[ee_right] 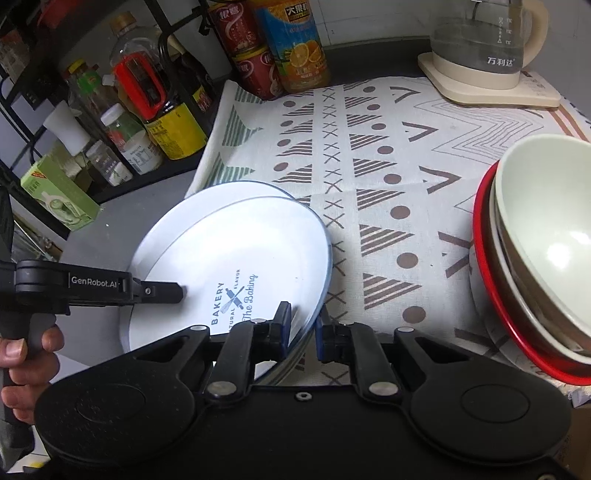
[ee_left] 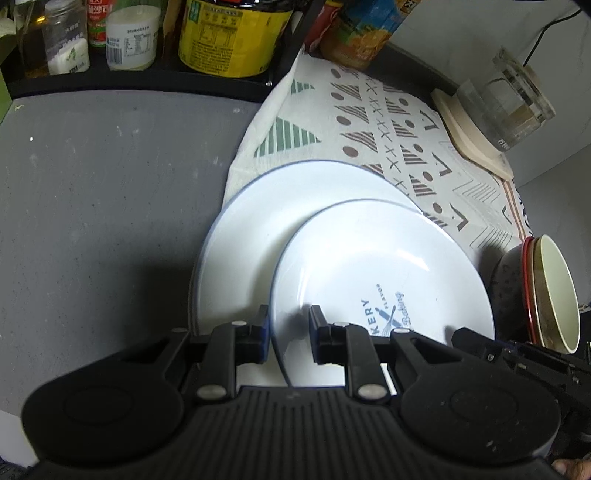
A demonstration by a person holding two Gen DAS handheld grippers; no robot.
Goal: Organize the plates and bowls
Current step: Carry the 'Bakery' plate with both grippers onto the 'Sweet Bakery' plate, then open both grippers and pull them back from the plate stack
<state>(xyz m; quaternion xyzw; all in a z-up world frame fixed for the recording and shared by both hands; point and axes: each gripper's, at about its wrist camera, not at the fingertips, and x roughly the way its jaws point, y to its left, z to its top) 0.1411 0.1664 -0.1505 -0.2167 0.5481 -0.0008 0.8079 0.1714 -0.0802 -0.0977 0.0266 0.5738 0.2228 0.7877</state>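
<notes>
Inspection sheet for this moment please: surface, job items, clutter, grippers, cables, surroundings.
Surface: grey countertop, partly covered by a patterned white cloth.
Job's things: white printed plate with a blue rim tilted above a plain white plate; stacked bowls, cream inside a red-rimmed one, on the cloth.
Clutter: glass kettle on a cream base; orange-drink carton; red cans.
Grippers: left gripper and right gripper each shut on the printed plate's rim, on opposite sides.
Cables: black cord behind the kettle.
Surroundings: black rack of bottles and jars; a hand on the left gripper's handle.
</notes>
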